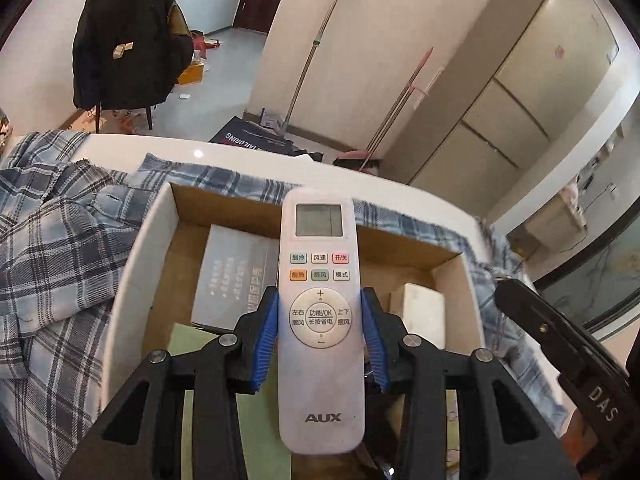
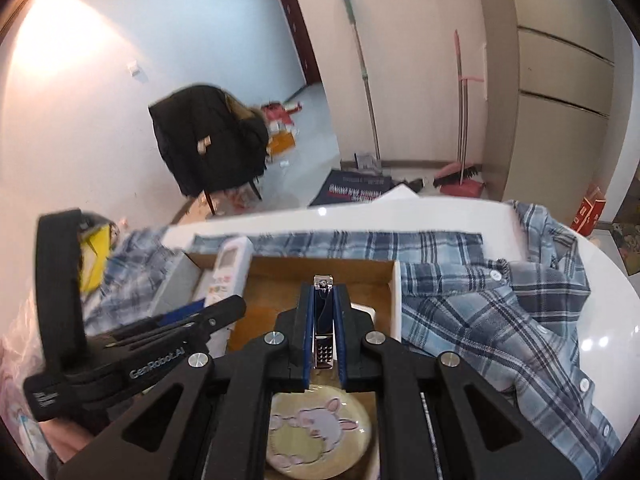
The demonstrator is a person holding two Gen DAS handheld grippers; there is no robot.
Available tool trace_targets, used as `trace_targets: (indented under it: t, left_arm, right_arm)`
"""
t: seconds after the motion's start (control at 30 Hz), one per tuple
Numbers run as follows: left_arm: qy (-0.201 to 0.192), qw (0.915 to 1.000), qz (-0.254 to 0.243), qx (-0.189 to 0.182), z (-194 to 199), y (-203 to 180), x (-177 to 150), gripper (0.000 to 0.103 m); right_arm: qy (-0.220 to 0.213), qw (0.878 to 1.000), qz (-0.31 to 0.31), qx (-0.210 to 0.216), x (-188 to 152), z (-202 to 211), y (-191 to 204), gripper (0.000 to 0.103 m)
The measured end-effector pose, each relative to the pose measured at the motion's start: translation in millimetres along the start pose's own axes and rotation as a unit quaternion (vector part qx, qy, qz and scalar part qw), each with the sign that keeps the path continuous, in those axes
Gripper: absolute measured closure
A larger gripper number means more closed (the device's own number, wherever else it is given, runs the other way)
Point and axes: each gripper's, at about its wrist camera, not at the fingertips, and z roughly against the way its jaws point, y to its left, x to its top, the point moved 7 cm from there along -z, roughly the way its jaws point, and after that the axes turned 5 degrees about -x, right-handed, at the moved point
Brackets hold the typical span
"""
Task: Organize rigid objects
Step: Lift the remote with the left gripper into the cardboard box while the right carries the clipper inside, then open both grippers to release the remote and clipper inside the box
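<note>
My left gripper (image 1: 320, 300) is shut on a white AUX remote control (image 1: 320, 320), its blue pads pressed to both long sides, held over an open cardboard box (image 1: 132, 264). A grey box (image 1: 234, 276) and a white block (image 1: 422, 308) lie inside. In the right wrist view my right gripper (image 2: 323, 292) is shut on a shiny metal nail clipper (image 2: 323, 320) above the same cardboard box (image 2: 396, 300). A round badge with a pink rabbit (image 2: 320, 432) lies below it. The remote control (image 2: 228, 272) and the left gripper (image 2: 224, 308) show at the left.
A blue plaid shirt (image 2: 500, 320) spreads over the white table (image 2: 600, 340) around the box, also bunched at the left (image 1: 52, 260). A chair with a black jacket (image 1: 124, 44), brooms (image 2: 460, 176) and cabinets (image 1: 540, 92) stand beyond the table. A yellow item (image 2: 94, 256) lies at left.
</note>
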Motion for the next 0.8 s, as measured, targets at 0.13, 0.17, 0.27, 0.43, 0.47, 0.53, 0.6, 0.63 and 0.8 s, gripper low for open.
trace_targets:
  t: [0.13, 0.17, 0.27, 0.43, 0.47, 0.53, 0.6, 0.63, 0.8]
  left_arm:
    - [-0.007, 0.9998, -0.015, 0.007, -4.0, -5.3, -0.9, 0.061]
    - [-0.006, 0.9999, -0.015, 0.006, -5.2, -5.4, -1.0, 0.061]
    - [0.002, 0.9999, -0.014, 0.009, -10.1, -2.3, -4.3, 0.061]
    - [0.004, 0.9999, -0.011, 0.002, -9.3, -0.2, -1.9, 0.054]
    - [-0.006, 0.9999, -0.013, -0.001, -5.0, -1.6, 0.3, 0.044]
    - [-0.021, 0.9996, -0.019, -0.004, 3.8, -1.9, 4.8, 0.032]
    - [-0.044, 0.9987, -0.026, -0.008, 13.3, -4.1, 10.5, 0.032]
    - [-0.05, 0.9983, -0.027, -0.01, 16.2, -5.2, 13.0, 0.031]
    - [-0.107, 0.9939, -0.023, 0.01, 36.1, -4.3, 22.5, 0.013]
  right_arm:
    - [0.012, 1.0, -0.009, 0.015, -3.6, -11.6, -4.4, 0.094]
    - [0.011, 1.0, -0.007, 0.012, -3.7, -13.3, -5.5, 0.094]
    - [0.005, 1.0, -0.005, 0.002, -6.7, -15.9, -8.6, 0.094]
    - [0.017, 0.999, -0.026, 0.027, -9.3, -25.8, -14.5, 0.094]
    - [0.016, 0.999, -0.024, 0.024, -9.3, -26.6, -15.1, 0.094]
    - [0.013, 1.0, -0.002, 0.008, -10.4, -30.2, -13.7, 0.094]
    - [0.012, 1.0, 0.019, -0.007, -12.6, -33.4, -12.0, 0.094]
    - [0.014, 1.0, 0.025, -0.011, -14.3, -35.8, -10.4, 0.094]
    - [0.022, 0.998, 0.04, -0.032, -20.5, -43.9, -10.5, 0.094]
